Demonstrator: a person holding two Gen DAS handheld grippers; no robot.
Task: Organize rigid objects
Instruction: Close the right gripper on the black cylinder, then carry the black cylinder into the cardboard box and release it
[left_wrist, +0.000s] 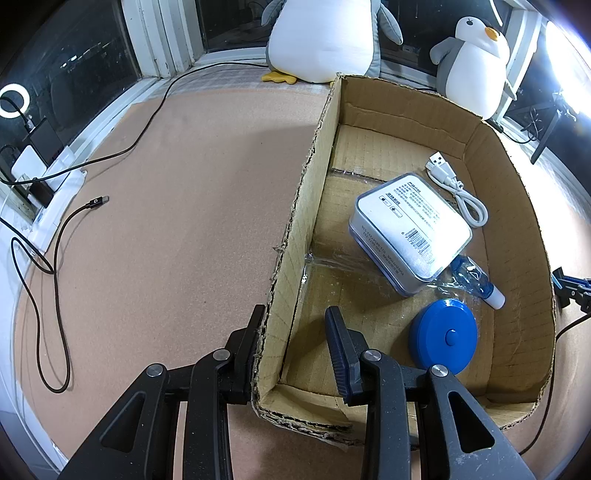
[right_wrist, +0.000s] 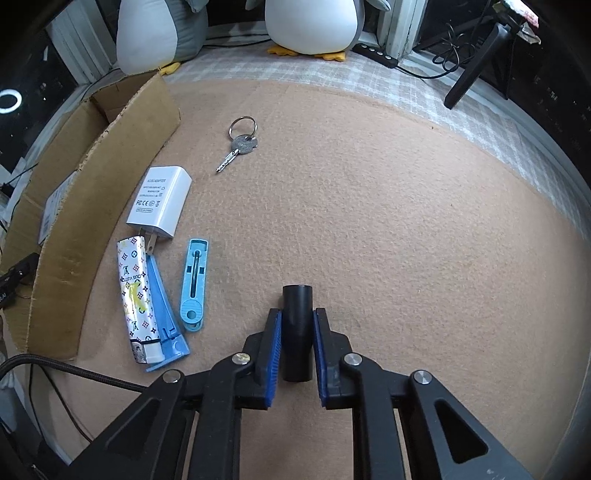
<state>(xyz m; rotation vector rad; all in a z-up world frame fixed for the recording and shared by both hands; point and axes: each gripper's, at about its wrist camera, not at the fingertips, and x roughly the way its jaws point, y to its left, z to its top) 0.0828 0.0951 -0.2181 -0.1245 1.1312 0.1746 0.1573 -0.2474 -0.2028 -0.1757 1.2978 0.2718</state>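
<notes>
Right tool: blue-padded jaws closed on a short black cylinder, matte, tube-like w/ an open far end, lying lengthwise betw. the pads, just above the felt surface; contact w/ the felt cannot be told.

Left tool: jaws apart, holding nothing, straddling the near left wall of the cardboard box, one finger outside, one inside.

Box contents (left view): white-lidded tin w/ barcode at centre; coiled white USB cable far right; round blue case near; small blue-and-white bottle just right of the tin.

On the felt, left of the cylinder (right view): white adapter; patterned lighter lying against a blue holder; light-blue cutter; key on ring farther off.

Surface: tan felt, checked mat along the far edge. Room: dark windows, two plush penguins on the sill, black cable at left.
</notes>
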